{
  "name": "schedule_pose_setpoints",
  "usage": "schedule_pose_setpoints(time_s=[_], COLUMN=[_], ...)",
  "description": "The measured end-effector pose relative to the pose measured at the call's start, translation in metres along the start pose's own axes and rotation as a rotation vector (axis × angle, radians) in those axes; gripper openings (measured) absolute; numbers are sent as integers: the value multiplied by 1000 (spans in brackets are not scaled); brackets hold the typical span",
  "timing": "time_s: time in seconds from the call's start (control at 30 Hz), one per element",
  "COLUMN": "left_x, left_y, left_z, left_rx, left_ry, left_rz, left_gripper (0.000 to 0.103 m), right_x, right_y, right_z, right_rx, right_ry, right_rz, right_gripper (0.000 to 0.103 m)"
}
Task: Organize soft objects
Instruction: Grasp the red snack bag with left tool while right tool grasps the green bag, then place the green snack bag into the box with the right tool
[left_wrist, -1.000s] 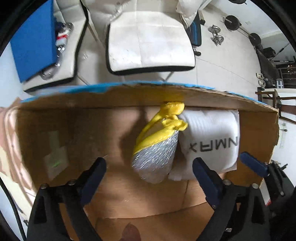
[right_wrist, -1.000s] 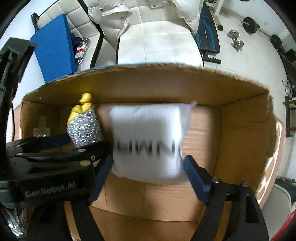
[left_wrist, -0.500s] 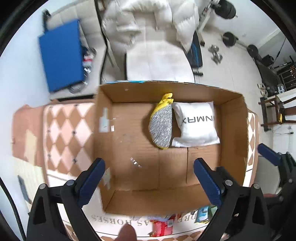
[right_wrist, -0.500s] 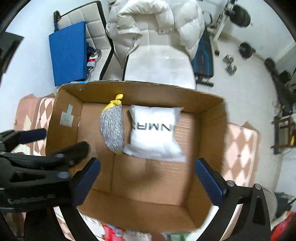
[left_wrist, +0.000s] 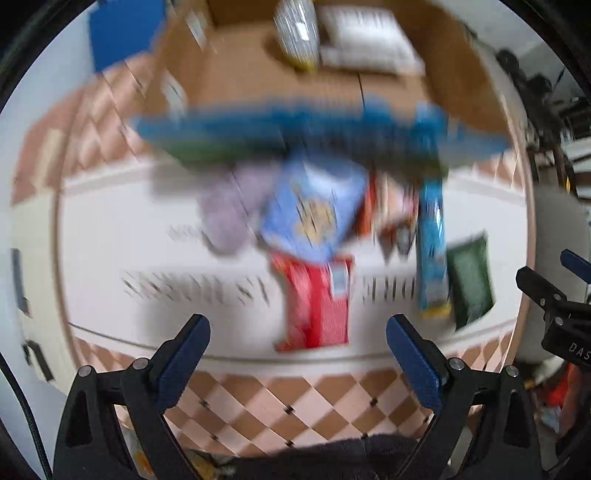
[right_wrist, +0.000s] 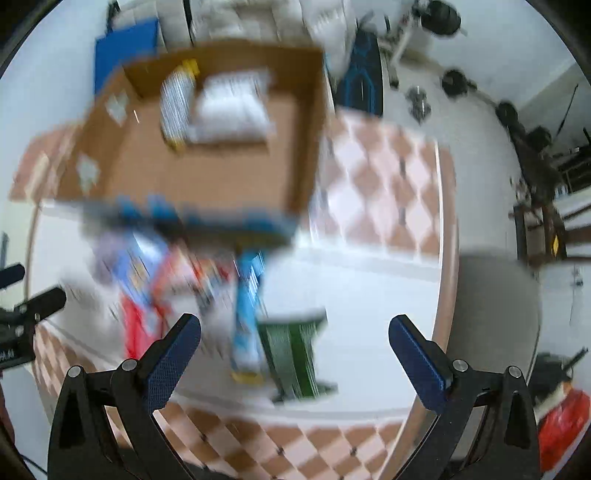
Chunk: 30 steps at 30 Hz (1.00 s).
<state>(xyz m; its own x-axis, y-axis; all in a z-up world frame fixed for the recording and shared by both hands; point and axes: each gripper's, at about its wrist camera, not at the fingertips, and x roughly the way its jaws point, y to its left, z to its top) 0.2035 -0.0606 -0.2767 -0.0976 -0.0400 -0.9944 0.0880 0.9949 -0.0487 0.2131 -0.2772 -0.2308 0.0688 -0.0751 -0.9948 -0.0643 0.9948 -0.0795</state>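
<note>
**Both hands free, two items boxed, the pile waits**

From the left wrist, the left hand-held gripper stands wide open with nothing between its fingers. Just ahead of it, on the white surface, lies the blurred pile still to be sorted: a red packet nearest, a blue-and-white pack beyond it, a lilac soft thing to the left, and a long blue packet with a green pouch to the right. Farther off sits the cardboard box, holding a silver-and-yellow bundle beside a white pillow pack.

From the right wrist, the right hand-held gripper has just been opening and now gapes at full width, empty. The green pouch and long blue packet lie right between and ahead of its fingers.

I judge this a step between placings: the next move calls for choosing one item and lowering over it. The items overlap, so a clean single grasp may be awkward, and the box's near wall must be cleared.
</note>
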Motion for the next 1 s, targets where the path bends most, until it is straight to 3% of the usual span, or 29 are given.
schedule_pose_setpoints(time_s=[0.17,0.43,0.5,0.53,0.6,0.63,0.67,0.83,1.0], left_x=[54,109,119,121,117,115,111,76,5], left_y=[-19,-28,-26,-25,-24,-24,-21,-17,-12], left_z=[-6,-4,-7,-9,-14,-18,-22,-47,-58], left_rx=[19,19,6,1,3,1,-9,-41,-54], left_ry=[92,178,190,200,179,179,178,127,20], left_rz=[4,24,23,24,44,36,27,5,-66], left_gripper=[98,97,87,69,53,51,49,47,47], right_x=[60,110,119,123,131,133,133,114,61], right_y=[-6,-2,-3,-3,-6,-7,-9,-24,-36], right_z=[-32,-37,-40,-41,-44,-46,-49,-71,-86], right_rx=[8,-1,-1,-3,7,13,18,65,98], right_ry=[101,184,210,225,256,263,262,251,182], right_rz=[-6,10,19,27,61,69,73,137,234], right_gripper=[102,98,91,81,62,46,40,31,30])
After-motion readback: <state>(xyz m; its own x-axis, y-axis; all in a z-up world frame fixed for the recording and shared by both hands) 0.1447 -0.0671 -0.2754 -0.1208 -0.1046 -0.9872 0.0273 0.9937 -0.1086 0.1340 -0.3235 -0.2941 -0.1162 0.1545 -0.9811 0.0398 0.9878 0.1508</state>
